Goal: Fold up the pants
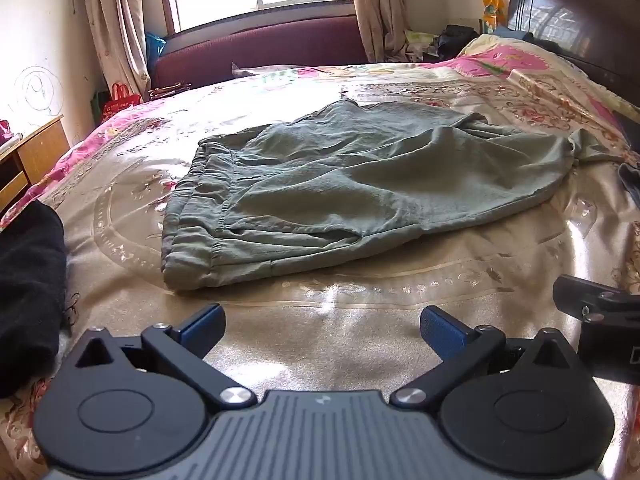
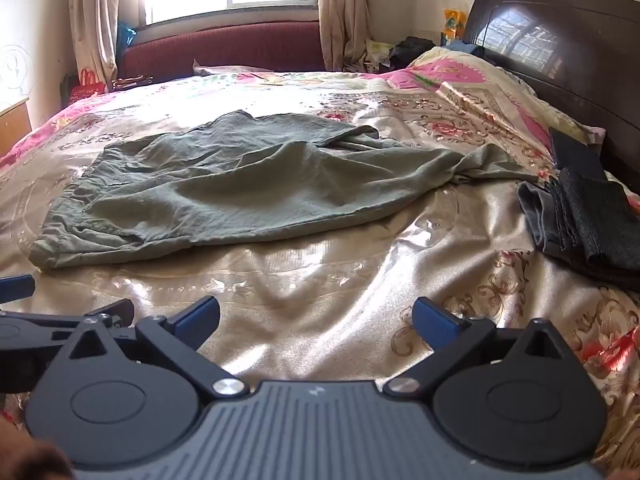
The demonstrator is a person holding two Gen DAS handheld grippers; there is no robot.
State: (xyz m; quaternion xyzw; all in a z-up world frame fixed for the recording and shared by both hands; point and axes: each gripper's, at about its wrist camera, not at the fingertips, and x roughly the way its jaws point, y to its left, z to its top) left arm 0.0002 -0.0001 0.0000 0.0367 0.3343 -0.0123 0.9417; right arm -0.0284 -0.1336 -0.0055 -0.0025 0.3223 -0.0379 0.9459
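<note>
Grey-green pants (image 1: 340,184) lie crumpled on the bed, waistband to the left and near, legs bunched toward the right; they also show in the right wrist view (image 2: 224,184). My left gripper (image 1: 322,330) is open and empty, low over the bedspread just short of the pants' near edge. My right gripper (image 2: 316,322) is open and empty, beside the left one and to its right, also short of the pants. Part of the right gripper shows at the left wrist view's right edge (image 1: 596,320).
A shiny floral bedspread (image 2: 320,280) covers the bed. Folded dark clothes (image 2: 588,216) lie at the right by the dark headboard (image 2: 560,40). A black garment (image 1: 28,280) lies at the left edge. A maroon sofa (image 1: 260,48) stands under the window.
</note>
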